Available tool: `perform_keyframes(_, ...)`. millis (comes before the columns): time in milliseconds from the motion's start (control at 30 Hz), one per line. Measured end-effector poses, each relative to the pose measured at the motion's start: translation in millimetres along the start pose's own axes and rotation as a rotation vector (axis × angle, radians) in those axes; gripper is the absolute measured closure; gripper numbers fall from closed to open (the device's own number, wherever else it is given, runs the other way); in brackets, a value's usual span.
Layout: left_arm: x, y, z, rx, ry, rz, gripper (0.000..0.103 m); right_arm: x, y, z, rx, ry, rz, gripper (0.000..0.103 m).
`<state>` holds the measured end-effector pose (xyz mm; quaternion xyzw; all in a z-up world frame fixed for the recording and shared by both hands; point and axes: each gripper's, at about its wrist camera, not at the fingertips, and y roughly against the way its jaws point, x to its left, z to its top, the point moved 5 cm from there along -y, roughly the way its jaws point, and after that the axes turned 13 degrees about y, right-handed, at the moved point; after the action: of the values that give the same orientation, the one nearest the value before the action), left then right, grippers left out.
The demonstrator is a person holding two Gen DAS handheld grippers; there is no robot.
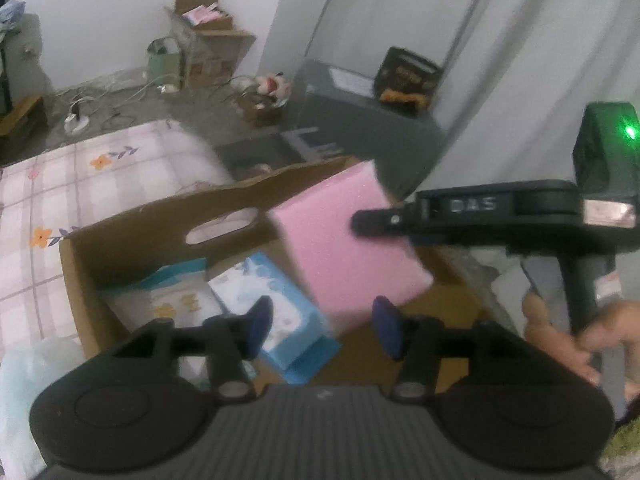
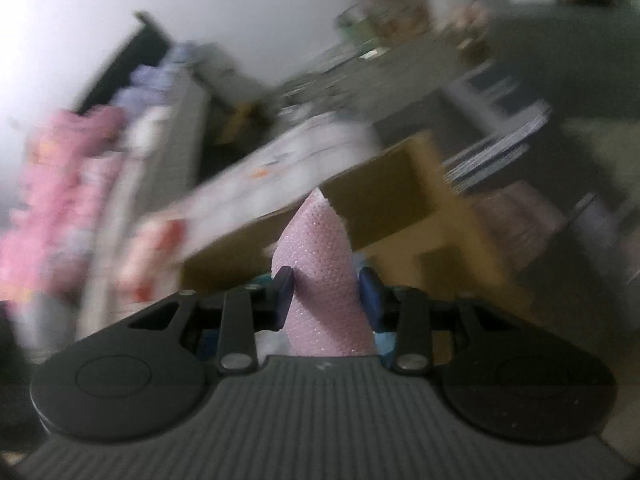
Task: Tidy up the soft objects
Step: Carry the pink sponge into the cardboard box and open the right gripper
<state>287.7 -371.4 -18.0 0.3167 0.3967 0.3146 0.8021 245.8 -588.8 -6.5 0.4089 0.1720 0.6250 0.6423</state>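
Note:
A pink foam sheet (image 1: 344,240) hangs over an open cardboard box (image 1: 132,224). My right gripper (image 2: 326,298) is shut on the pink foam sheet (image 2: 320,264), pinching it between its blue pads; the gripper also shows in the left wrist view (image 1: 376,222) at the sheet's right edge. My left gripper (image 1: 322,326) is open and empty, just above the box's near side. Inside the box lie a blue tissue pack (image 1: 280,316) and a white pack with yellow prints (image 1: 176,300).
The box stands beside a plaid floral bedsheet (image 1: 60,200). A grey cabinet (image 1: 360,116) with a dark bag stands behind. Cardboard boxes (image 1: 208,36), cables and a plush toy (image 1: 272,84) lie on the floor. The right wrist view is heavily blurred.

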Motion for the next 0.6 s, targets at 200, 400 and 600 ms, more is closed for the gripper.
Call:
perform_keyframes(200, 13, 6, 3, -0.015, 0.012, 0.025, 0.047, -18, -29, -4, 0.013, 0.028, -0.065, 0.067)
perform_keyframes(400, 25, 37, 5, -0.054, 0.035, 0.034, 0.047, -17, -25, -10, 0.002, 0.047, -0.091, 0.067)
perform_keyframes(600, 38, 91, -1, -0.117, 0.035, 0.053, 0.04, -6, 5, -16, -0.036, 0.018, -0.057, 0.067)
